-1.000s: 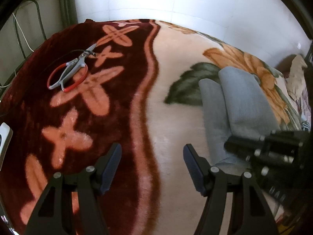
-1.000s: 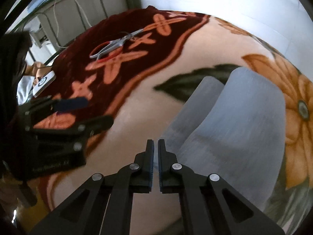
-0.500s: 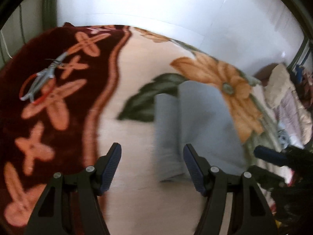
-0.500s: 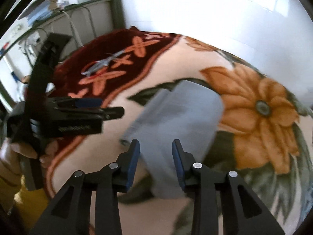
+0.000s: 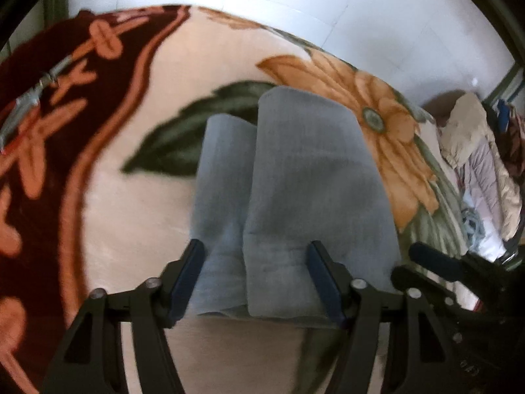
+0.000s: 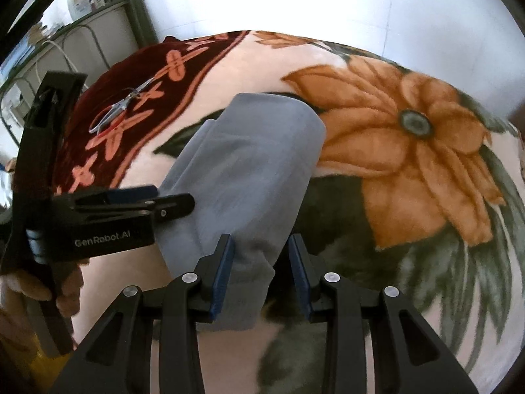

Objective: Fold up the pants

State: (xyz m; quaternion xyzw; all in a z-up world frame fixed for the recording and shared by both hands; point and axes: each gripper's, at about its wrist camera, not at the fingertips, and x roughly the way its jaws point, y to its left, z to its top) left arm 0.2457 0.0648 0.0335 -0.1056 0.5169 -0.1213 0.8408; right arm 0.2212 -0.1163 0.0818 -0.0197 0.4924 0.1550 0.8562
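The grey-blue pants (image 5: 311, 180) lie folded into a thick stack on a flowered blanket (image 5: 147, 229), with a narrower layer sticking out along the left side. My left gripper (image 5: 254, 282) hovers over the stack's near end, its jaws closing, straddling the cloth without pressing it. In the right wrist view the same pants (image 6: 249, 164) run away from me. My right gripper (image 6: 261, 272) has its jaws opening, with the near right corner of the stack loosely between them. The left gripper (image 6: 164, 202) reaches in from the left at the stack's left edge.
Red-handled scissors (image 6: 121, 108) rest on the dark red border of the blanket (image 6: 410, 262), far left. A heap of clothes (image 5: 475, 164) sits at the right. A shelf with bottles (image 6: 82, 32) stands at the back left before a white tiled wall. A person's hand (image 6: 65, 295) holds the left gripper.
Both grippers have slid right across the blanket to the near end of the pants. The right jaws went from shut to open; the left jaws have narrowed.
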